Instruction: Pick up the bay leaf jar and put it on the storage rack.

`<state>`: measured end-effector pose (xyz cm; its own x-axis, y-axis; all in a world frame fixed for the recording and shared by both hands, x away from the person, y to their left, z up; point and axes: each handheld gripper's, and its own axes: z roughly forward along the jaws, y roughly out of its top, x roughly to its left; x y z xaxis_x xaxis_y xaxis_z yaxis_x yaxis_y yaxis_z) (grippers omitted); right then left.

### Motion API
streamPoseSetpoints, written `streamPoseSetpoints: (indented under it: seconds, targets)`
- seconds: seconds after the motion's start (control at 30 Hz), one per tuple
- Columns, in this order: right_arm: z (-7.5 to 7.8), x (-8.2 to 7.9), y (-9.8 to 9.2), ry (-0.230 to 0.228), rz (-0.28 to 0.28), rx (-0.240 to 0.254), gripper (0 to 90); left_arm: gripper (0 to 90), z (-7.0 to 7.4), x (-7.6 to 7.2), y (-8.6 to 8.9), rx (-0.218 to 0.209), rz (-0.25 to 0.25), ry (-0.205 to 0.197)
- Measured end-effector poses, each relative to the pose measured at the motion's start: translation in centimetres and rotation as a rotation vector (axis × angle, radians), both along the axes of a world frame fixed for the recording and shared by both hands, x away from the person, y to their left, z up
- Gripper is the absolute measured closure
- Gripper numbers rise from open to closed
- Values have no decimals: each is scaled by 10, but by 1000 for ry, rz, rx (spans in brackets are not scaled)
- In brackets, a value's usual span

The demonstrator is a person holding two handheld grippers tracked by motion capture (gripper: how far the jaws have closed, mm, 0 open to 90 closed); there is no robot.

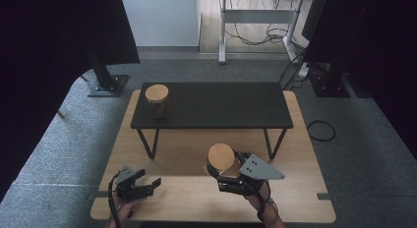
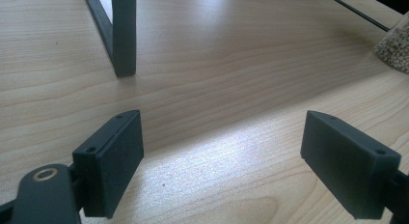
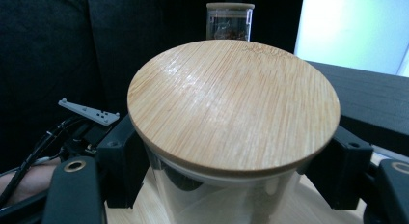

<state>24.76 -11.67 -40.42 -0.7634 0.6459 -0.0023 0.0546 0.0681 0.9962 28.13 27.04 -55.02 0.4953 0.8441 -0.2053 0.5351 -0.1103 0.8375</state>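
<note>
My right gripper (image 1: 223, 164) is shut on a glass jar with a round bamboo lid (image 1: 221, 156), held just above the wooden table (image 1: 295, 198) in front of the black shelf. In the right gripper view the lid (image 3: 234, 105) sits between both black pads (image 3: 123, 161), which press on the glass below it. A second jar with a bamboo lid (image 1: 157, 101) stands on the left end of the black shelf (image 1: 221, 105); it shows far off as the jar (image 3: 230, 21). My left gripper (image 1: 149, 177) rests open near the table's front left, nothing between its pads (image 2: 115, 161).
The shelf's black leg (image 2: 123, 35) stands on the table ahead of the left gripper. The held jar's grain-filled base (image 2: 395, 45) shows at that view's right edge. Black curtains hang on both sides; a desk frame and cables (image 1: 255, 31) lie on the carpet beyond.
</note>
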Motion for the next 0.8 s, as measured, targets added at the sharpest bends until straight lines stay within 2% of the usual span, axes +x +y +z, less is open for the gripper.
streamPoseSetpoints:
  seconds: [0.8]
  targets:
    - [16,4,1,-30,4,-14,251,146,0,1,0,1,-5,4]
